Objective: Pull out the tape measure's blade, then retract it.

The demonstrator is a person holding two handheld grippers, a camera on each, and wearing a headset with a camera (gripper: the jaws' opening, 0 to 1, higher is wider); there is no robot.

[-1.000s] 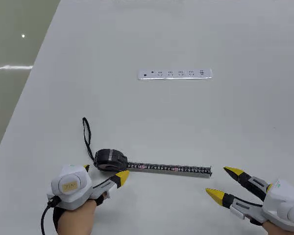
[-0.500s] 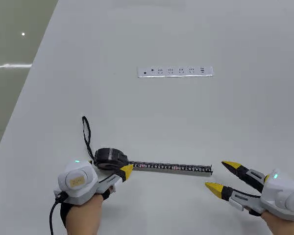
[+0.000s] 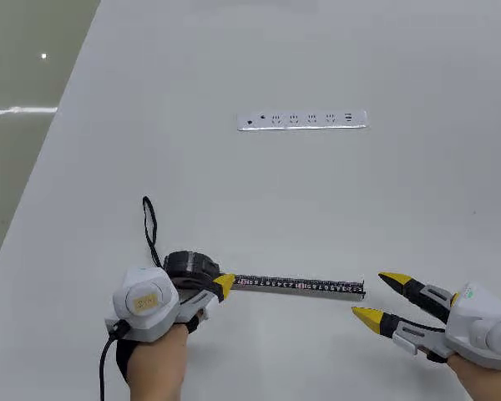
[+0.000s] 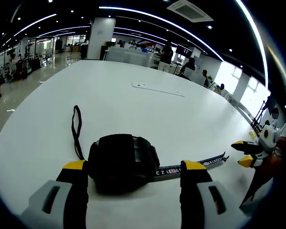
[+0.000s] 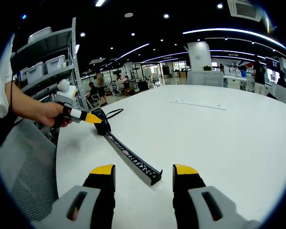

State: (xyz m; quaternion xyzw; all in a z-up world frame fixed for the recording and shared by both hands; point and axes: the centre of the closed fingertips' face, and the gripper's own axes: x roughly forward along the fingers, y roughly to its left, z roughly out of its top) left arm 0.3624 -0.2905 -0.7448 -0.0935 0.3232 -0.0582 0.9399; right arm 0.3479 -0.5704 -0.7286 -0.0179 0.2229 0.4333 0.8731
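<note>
A black tape measure case (image 3: 190, 266) lies on the white table (image 3: 301, 192), its wrist strap (image 3: 149, 225) trailing away from me. The blade (image 3: 296, 286) is pulled out to the right, flat on the table. My left gripper (image 3: 210, 290) is open and straddles the case (image 4: 121, 162), with a gap on each side. My right gripper (image 3: 381, 297) is open just right of the blade's tip (image 3: 361, 290). In the right gripper view the blade's end (image 5: 152, 176) lies between the jaws of my right gripper (image 5: 144, 171), untouched, and the left gripper (image 5: 81, 116) sits by the case (image 5: 101, 125).
A white power strip (image 3: 302, 120) lies farther back on the table, also seen as the power strip (image 4: 157, 89). The table's left edge (image 3: 33, 192) drops to a glossy floor. Shelves with bins (image 5: 47, 62) stand beyond the table.
My left gripper has moved forward and right until its jaws flank the tape measure case. The right gripper has edged slightly left toward the blade's tip. The blade has not moved.
</note>
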